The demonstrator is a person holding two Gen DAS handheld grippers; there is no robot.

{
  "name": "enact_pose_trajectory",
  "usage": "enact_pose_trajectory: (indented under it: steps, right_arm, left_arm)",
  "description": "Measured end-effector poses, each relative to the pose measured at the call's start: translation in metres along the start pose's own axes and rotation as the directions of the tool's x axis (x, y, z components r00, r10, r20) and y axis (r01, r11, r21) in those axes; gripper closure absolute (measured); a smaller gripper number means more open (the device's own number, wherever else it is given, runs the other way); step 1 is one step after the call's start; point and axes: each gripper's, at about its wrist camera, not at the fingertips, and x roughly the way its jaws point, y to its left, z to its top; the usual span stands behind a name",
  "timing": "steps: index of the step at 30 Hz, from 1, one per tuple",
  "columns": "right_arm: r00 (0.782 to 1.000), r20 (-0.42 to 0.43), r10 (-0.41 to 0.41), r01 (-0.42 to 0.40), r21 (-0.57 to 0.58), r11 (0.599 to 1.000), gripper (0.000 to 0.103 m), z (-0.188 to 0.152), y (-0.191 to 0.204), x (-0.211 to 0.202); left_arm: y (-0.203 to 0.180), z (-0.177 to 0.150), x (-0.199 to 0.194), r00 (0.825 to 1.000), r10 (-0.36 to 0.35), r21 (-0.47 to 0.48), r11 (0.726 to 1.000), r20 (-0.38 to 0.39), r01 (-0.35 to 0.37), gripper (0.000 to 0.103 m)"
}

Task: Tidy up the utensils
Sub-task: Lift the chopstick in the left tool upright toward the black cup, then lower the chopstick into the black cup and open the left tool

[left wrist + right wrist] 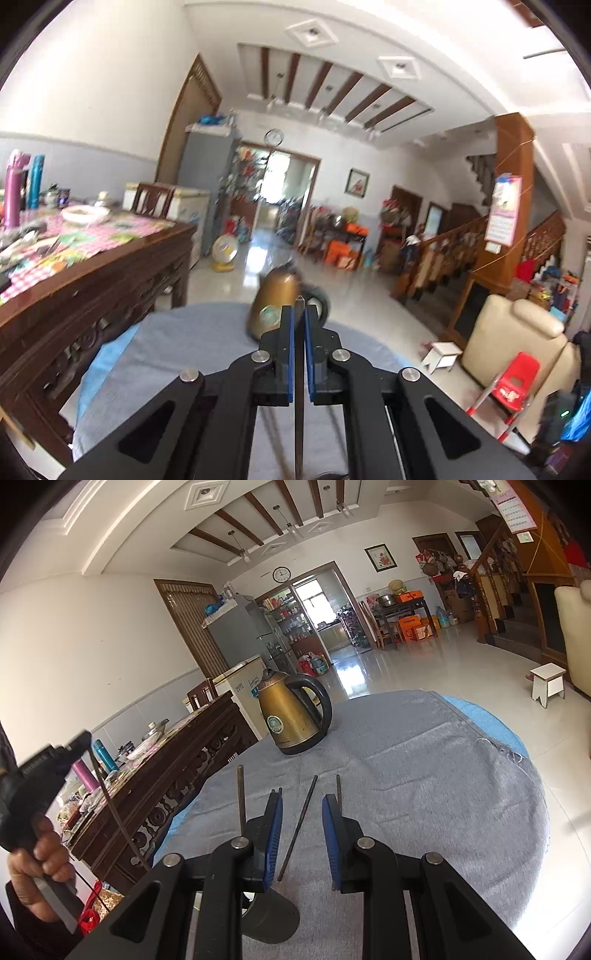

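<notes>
1. While raised off the table, left gripper (299, 325) was clenched on one chopstick (299, 406)
2. Right gripper (302, 805) hung released over a loose chopstick (299, 823) on grey cloth (406, 775), near kettle (291, 716)

Daylight is glaring off the tiled floor (424, 664); a carved wooden table (92, 295) is standing beside white walls (92, 74), a staircase (461, 243) rising opposite.

Grey-clothed round table (424, 760) with gold kettle (291, 716), three loose chopsticks (297, 829), dark holder (271, 921).
</notes>
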Motion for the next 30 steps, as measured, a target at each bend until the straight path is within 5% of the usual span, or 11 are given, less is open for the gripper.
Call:
enact_pose_trajectory:
  steps: [4, 13, 20, 23, 25, 30]
  right_arm:
    - [1.000, -0.006, 0.008, -0.008, 0.003, 1.000, 0.079, -0.002, -0.001, -0.001]
    - [1.000, -0.006, 0.010, -0.010, 0.023, 1.000, 0.079, -0.003, -0.011, -0.004]
    - [1.000, -0.009, 0.004, -0.003, 0.027, 1.000, 0.079, -0.003, -0.014, -0.004]
    - [1.000, -0.017, 0.008, -0.008, 0.030, 1.000, 0.079, -0.002, -0.012, -0.004]
    - [1.000, -0.024, 0.009, -0.009, 0.032, 0.999, 0.079, -0.001, -0.011, -0.003]
    - [0.999, -0.036, 0.011, -0.010, 0.022, 1.000, 0.078, -0.002, -0.006, -0.001]
  left_arm:
    - [-0.020, 0.007, -0.005, 0.997, -0.030, 0.040, 0.999, 0.072, 0.027, 0.098]
    - [-0.037, -0.022, 0.028, 0.997, -0.038, 0.071, 0.997, 0.062, 0.033, 0.098]
    - [-0.030, -0.060, 0.054, 0.997, -0.007, 0.113, 0.993, -0.080, 0.016, 0.097]
    - [-0.027, -0.065, 0.050, 0.992, 0.010, 0.139, 0.990, -0.122, 0.007, 0.076]
    - [-0.027, -0.067, 0.041, 0.993, 0.027, 0.165, 0.986, -0.119, -0.007, 0.051]
    - [-0.033, -0.067, 0.018, 0.989, 0.103, 0.262, 0.962, -0.105, -0.073, 0.039]
